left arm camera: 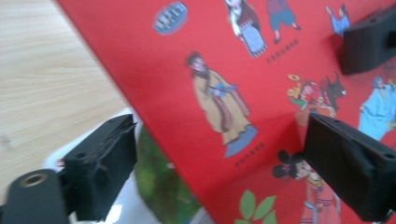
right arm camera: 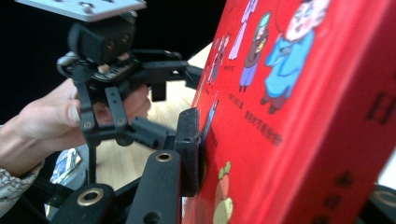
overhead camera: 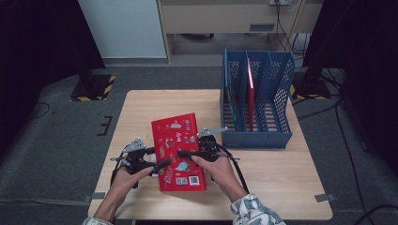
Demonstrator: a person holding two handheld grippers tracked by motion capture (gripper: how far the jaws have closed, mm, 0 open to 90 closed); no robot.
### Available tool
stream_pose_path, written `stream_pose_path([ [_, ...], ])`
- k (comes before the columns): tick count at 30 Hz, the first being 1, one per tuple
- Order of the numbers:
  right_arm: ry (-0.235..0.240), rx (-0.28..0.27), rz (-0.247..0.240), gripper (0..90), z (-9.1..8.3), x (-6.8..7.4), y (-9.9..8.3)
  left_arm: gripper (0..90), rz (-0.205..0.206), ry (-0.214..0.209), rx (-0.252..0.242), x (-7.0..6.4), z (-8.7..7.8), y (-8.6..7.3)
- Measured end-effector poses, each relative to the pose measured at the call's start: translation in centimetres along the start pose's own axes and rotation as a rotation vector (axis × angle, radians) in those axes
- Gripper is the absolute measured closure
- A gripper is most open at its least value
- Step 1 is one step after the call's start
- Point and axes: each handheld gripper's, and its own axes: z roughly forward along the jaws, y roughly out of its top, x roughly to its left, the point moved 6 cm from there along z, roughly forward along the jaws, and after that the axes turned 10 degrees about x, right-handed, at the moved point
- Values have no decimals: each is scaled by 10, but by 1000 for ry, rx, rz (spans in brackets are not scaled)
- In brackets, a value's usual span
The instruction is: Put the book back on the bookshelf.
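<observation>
A red book point(overhead camera: 178, 140) with cartoon figures on its cover lies near the front of the wooden table point(overhead camera: 281, 168), its right side lifted. My right gripper point(overhead camera: 185, 153) is shut on that book's right edge. In the right gripper view one jaw presses flat on the tilted cover point(right arm camera: 303, 116), while the other jaw sits behind the spine at the bottom right. My left gripper point(overhead camera: 159, 165) reaches in from the left. Its jaws stand wide apart around the cover's lower edge point(left arm camera: 210, 70), one above and one below. A green and white surface point(left arm camera: 159, 186) shows under the cover.
A blue mesh file rack point(overhead camera: 256, 136) stands at the table's back right, with a thin red book point(overhead camera: 251, 93) upright in a middle slot. A hand point(right arm camera: 46, 121) holds the other gripper close by. Bare wood lies left of the book point(left arm camera: 46, 84).
</observation>
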Motion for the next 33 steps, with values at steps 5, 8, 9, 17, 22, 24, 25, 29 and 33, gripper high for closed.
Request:
stream_pose_path([
  [5,1,-5,-27,735,-1,4,3,79,2,-61,-7,-5,3,1],
  [8,-4,-3,-48,724,-2,4,3,108,-9,-63,2,-4,0,2],
  [9,-9,-1,-60,718,-2,4,3,125,-17,-65,2,-4,-2,2],
  [17,-101,43,-127,533,-3,2,4,229,-15,-75,-14,-3,-5,4],
  [22,-132,40,-140,504,-10,-1,3,261,2,-69,-9,-5,-5,6],
  [24,-132,35,-136,497,-11,-2,2,282,10,-64,-10,-6,-7,7],
  [25,-130,31,-137,507,-12,-2,2,296,11,-63,-13,-6,-8,7],
  [29,-41,-4,-121,679,-16,4,4,346,20,-72,-29,-9,-14,11],
  [33,-12,-15,-142,745,-18,13,9,416,45,-57,-62,-10,-25,17],
])
